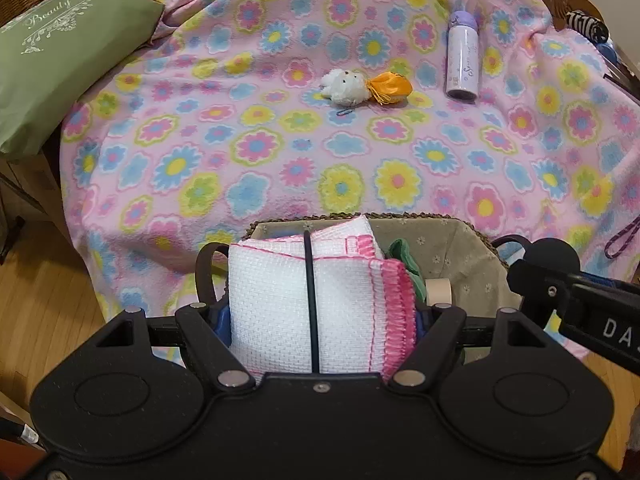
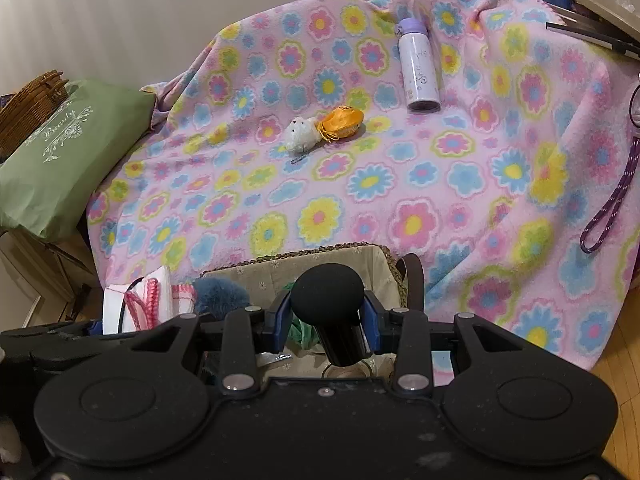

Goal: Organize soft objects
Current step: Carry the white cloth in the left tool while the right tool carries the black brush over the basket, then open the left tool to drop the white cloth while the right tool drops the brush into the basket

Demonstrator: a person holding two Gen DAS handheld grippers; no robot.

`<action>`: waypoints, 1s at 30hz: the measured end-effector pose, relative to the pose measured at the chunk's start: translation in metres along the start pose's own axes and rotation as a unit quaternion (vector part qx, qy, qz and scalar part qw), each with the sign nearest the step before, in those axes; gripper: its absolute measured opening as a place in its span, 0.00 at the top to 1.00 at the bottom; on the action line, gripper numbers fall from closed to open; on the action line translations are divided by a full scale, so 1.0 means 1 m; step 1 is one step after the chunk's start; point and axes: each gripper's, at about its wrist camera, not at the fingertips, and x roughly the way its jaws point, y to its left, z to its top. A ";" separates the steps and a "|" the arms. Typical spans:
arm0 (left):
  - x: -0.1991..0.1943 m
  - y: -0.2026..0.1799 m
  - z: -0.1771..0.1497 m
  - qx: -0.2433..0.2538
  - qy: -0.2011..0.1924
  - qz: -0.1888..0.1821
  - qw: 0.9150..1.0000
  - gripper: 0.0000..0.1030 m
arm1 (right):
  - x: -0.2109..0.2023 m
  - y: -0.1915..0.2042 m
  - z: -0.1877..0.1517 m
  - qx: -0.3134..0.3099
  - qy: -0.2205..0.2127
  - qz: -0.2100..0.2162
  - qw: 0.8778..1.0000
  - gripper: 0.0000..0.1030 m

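One folded cloth (image 1: 304, 312) clamped in left jaws (over basket (image 1: 460, 240)); right jaws together; one plush toy (image 1: 346, 86), one bottle (image 1: 462, 60).

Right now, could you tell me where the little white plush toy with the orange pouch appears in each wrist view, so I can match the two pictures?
Left wrist view: the white plush toy lies on the flowered blanket, upper centre, left of the purple bottle.
Right wrist view: the white plush toy lies left of centre, in the upper half, below and left of the bottle.
Shared landmark: the green pillow at the left edge.
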 end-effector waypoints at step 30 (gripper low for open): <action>-0.003 -0.003 -0.002 0.002 -0.009 0.012 1.000 0.24 | -0.002 0.000 -0.001 -0.004 -0.003 0.000 1.000 0.55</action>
